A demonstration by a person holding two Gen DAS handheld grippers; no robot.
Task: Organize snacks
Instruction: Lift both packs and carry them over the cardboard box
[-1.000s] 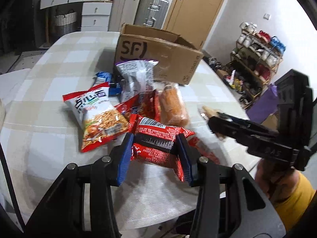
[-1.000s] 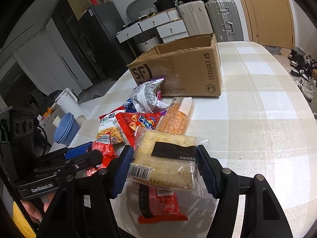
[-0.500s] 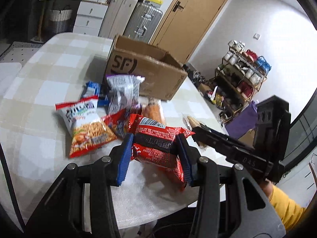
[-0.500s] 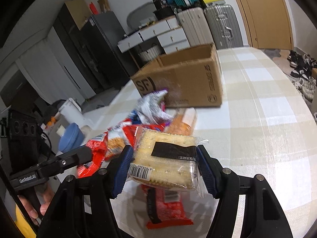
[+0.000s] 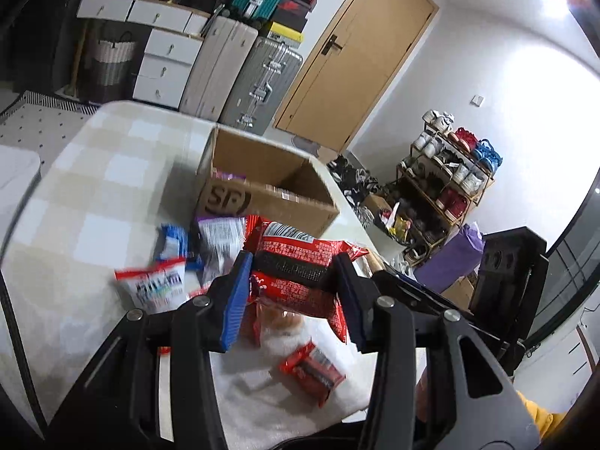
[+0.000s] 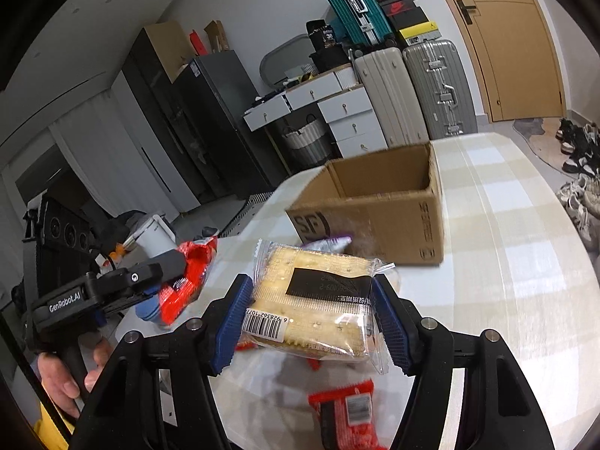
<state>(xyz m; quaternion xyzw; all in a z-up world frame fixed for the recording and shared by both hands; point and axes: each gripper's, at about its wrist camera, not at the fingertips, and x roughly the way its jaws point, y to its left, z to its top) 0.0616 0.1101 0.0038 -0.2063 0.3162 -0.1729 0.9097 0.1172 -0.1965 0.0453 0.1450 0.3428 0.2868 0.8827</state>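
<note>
Your way to the box (image 6: 378,210) is open from above: top flaps down, mouth wide, far half inside looks bare, one purple pack (image 5: 227,176) at the near wall. Between you and the box the snack pile (image 5: 195,258) crowds the bench (image 6: 525,262); go over it, not through. Bench right of the box is bare, good room there. A red pack (image 6: 348,412) lies just below the right gripper (image 6: 313,322). Left gripper (image 5: 290,292) sits close on its left side, mind the gap.
</note>
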